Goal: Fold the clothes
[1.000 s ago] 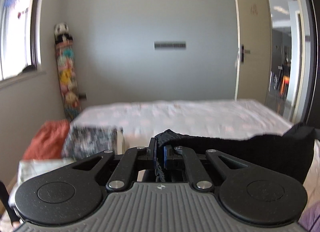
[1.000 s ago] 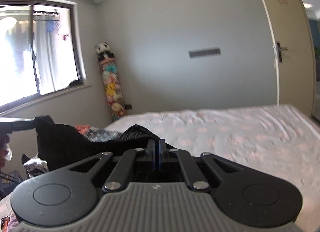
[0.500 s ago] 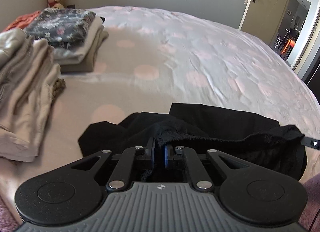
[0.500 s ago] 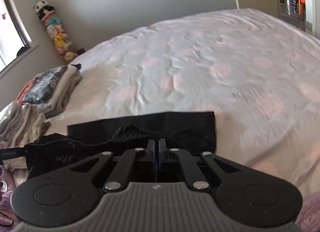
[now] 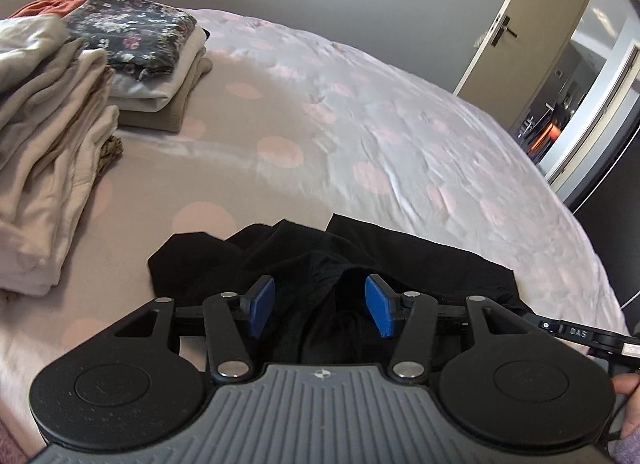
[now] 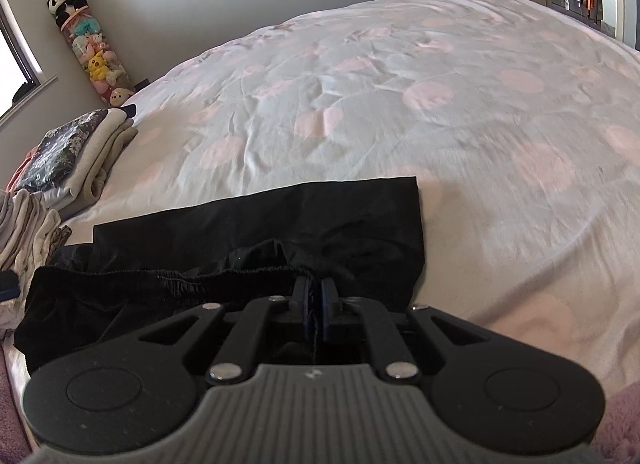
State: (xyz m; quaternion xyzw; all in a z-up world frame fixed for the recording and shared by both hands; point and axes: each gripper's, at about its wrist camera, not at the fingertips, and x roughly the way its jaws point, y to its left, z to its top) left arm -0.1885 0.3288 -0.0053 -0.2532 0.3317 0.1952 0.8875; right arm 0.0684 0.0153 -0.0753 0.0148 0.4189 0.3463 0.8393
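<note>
A black garment (image 5: 420, 260) with an elastic waistband lies on the near part of the bed (image 5: 360, 123); its folded lower part is spread flat behind. My left gripper (image 5: 320, 296) is low over the bunched waistband. Its jaws are opening, the blue pads (image 5: 262, 304) stand wide apart, and the cloth lies between them without being pressed. In the right wrist view the black garment (image 6: 280, 219) stretches to the left. My right gripper (image 6: 316, 288) still pinches the waistband's edge in a narrow gap, with its jaws starting to open.
Two piles of folded clothes sit at the bed's left: a beige pile (image 5: 48, 135) nearby and a pile topped by dark floral fabric (image 5: 132, 23) farther off. A plush toy column (image 6: 96, 59) stands in the corner. An open door (image 5: 532, 23) is at the right.
Both grippers have dropped from chest height, where the garment hung between them, down to the bed. The garment now rests on the sheet, and the left jaws have sprung apart.
</note>
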